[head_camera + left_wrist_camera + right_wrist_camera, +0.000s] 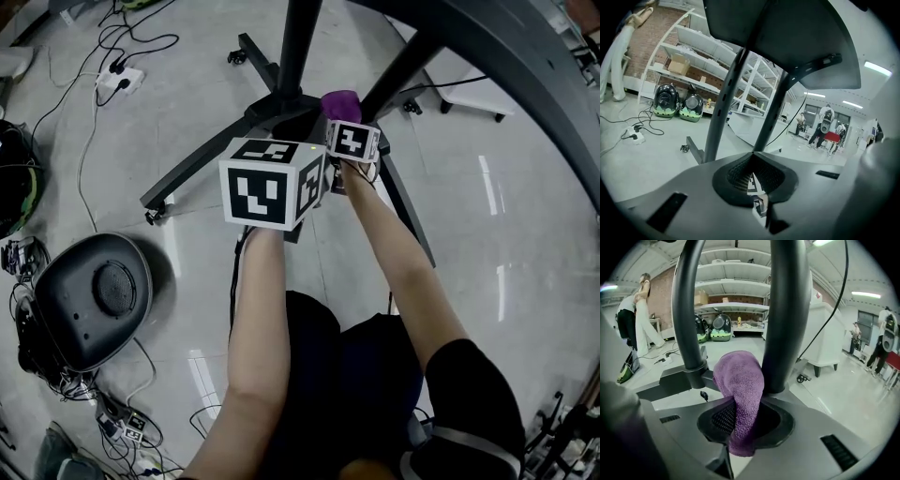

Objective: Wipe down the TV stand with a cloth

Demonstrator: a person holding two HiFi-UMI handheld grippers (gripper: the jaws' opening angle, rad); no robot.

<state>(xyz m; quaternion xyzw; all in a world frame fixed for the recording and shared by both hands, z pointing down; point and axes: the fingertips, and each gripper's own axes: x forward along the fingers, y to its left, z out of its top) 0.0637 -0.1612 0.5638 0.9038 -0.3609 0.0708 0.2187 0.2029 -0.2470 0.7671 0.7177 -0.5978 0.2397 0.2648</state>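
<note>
The TV stand is black, with two slanted poles (298,42) rising from a base (272,111) whose legs spread over the grey floor. A purple cloth (740,380) sticks out of my right gripper (746,405), which is shut on it. The cloth's top rests against the foot of the right pole (787,315); the left pole (686,310) stands apart from it. From the head view, the cloth (340,103) sits just beyond the right gripper (351,139) at the base. My left gripper (270,184) hangs beside it, nearer me. Its jaws (753,158) are shut with nothing in them, facing the poles (723,98).
A dark round case (94,300) lies on the floor at the left amid cables. A power strip (120,82) lies further off. A white table foot (469,94) stands to the right. Shelves (708,56), two helmet-like carriers (665,99) and people fill the background.
</note>
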